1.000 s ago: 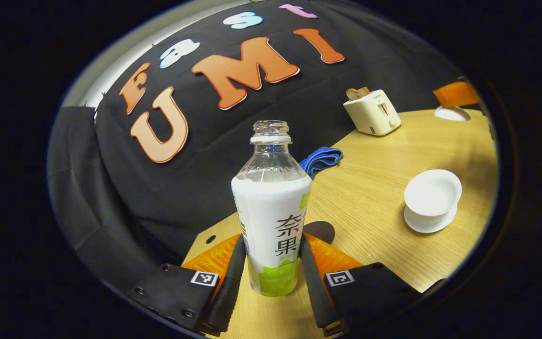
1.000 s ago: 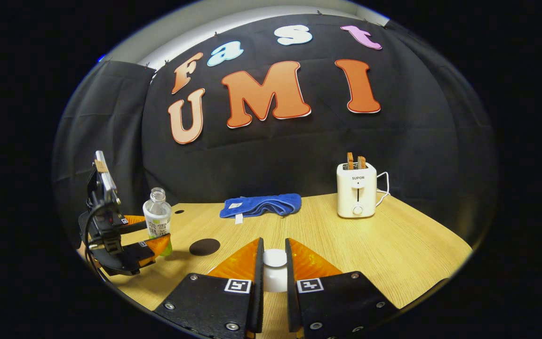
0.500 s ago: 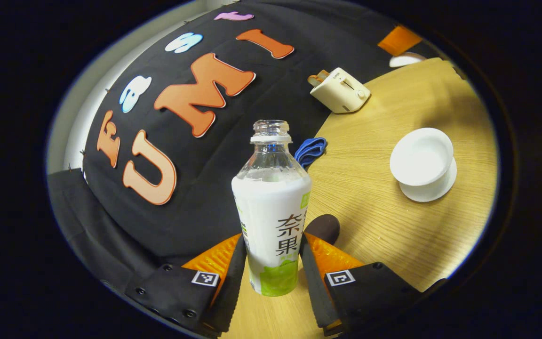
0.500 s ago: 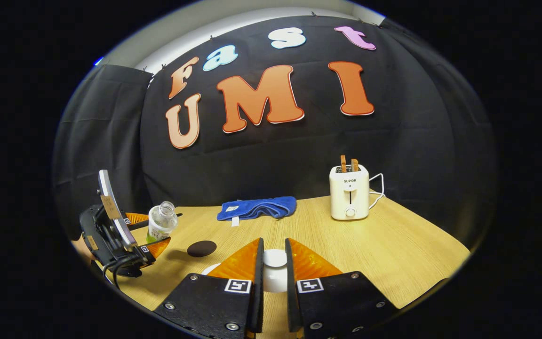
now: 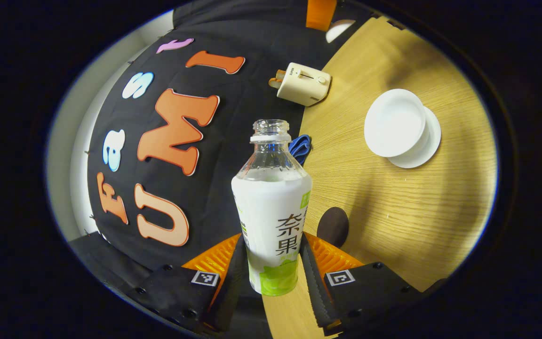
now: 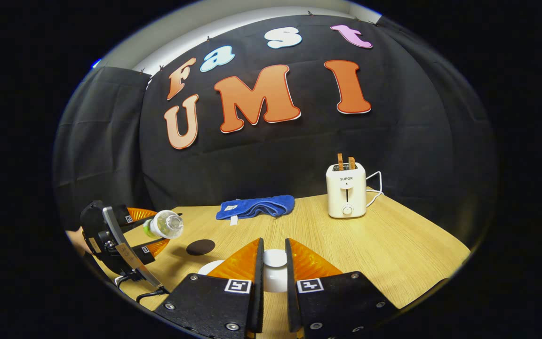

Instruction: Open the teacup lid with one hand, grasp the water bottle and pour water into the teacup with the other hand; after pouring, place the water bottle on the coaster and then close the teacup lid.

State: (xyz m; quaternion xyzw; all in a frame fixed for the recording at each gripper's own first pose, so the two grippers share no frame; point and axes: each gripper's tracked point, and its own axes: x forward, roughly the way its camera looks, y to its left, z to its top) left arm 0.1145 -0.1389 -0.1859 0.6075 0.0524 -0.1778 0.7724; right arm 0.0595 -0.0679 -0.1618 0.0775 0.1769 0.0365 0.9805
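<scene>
The left tongs (image 5: 273, 278) are clamped on the lower body of the water bottle (image 5: 272, 207), both fingers pressing its sides, and in the right gripper view that bottle (image 6: 163, 224) lies tipped well over toward horizontal, mouth aimed across the surface (image 6: 393, 245). The right tongs (image 6: 274, 278) are nearly closed, gripping the white knob of the teacup lid (image 6: 274, 258) and holding it up.

The teacup (image 5: 394, 122) sits open on its saucer (image 5: 428, 146), well apart from the bottle's mouth, and that is the danger. The bottle has no cap; clear water shows in its neck. Judging by the tilt, water could run out before the mouth is over the cup and wet the wood. A quick tip once there could overshoot the shallow bowl. The grip is low on a smooth label, so the bottle might swivel between the fingers.

The cup looks empty, though its inside is too white to be sure. The dark coaster (image 5: 332, 227) lies bare, near the bottle's base, awaiting it.
</scene>
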